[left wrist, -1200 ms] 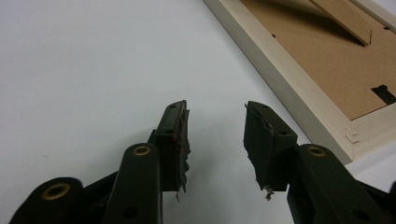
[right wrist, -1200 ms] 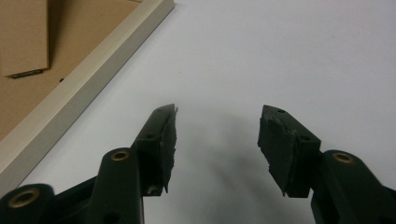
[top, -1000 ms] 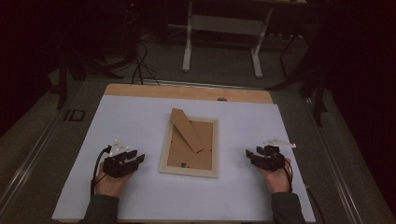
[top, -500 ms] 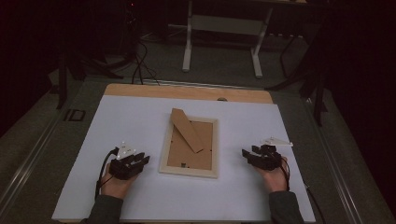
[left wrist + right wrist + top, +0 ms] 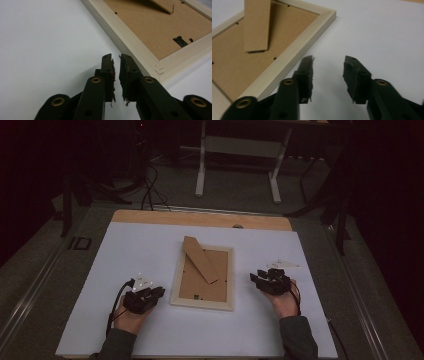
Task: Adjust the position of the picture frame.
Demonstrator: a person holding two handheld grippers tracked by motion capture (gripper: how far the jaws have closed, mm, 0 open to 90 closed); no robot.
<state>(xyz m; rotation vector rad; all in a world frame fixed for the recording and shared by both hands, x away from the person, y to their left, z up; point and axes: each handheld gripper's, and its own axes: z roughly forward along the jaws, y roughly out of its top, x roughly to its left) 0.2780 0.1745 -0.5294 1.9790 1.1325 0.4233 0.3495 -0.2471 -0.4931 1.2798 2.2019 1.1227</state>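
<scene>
From the high view, a picture frame (image 5: 202, 277) lies face down near the middle of the white table (image 5: 150, 245), its brown backing up and its cardboard stand (image 5: 200, 259) slanting across the upper left part. The left gripper (image 5: 155, 292) sits just beside the frame's lower left corner, held by the left hand (image 5: 129, 317); the right gripper (image 5: 255, 280) sits to the right of the frame, a little apart from it, in the right hand (image 5: 284, 302). How the jaws stand is too small to read here.

The left gripper view brings that out: the left gripper (image 5: 116, 65) has just been closing and its jaws now stand nearly together, a thin slit between the worn pads, nothing in it. The tips rest over bare table just beside the frame's (image 5: 140, 47) pale wooden edge, near a jointed corner. A dark turn clip (image 5: 180, 41) on the backing shows here, too small to make out from above.

The right gripper view shows the right gripper (image 5: 328, 65) with jaws that have also just been closing but stand clearly apart, holding nothing, over bare table. The frame (image 5: 294, 55) lies to the left of the jaws, its rim close by the left jaw, and the stand (image 5: 257, 25) is seen raised off the backing
</scene>
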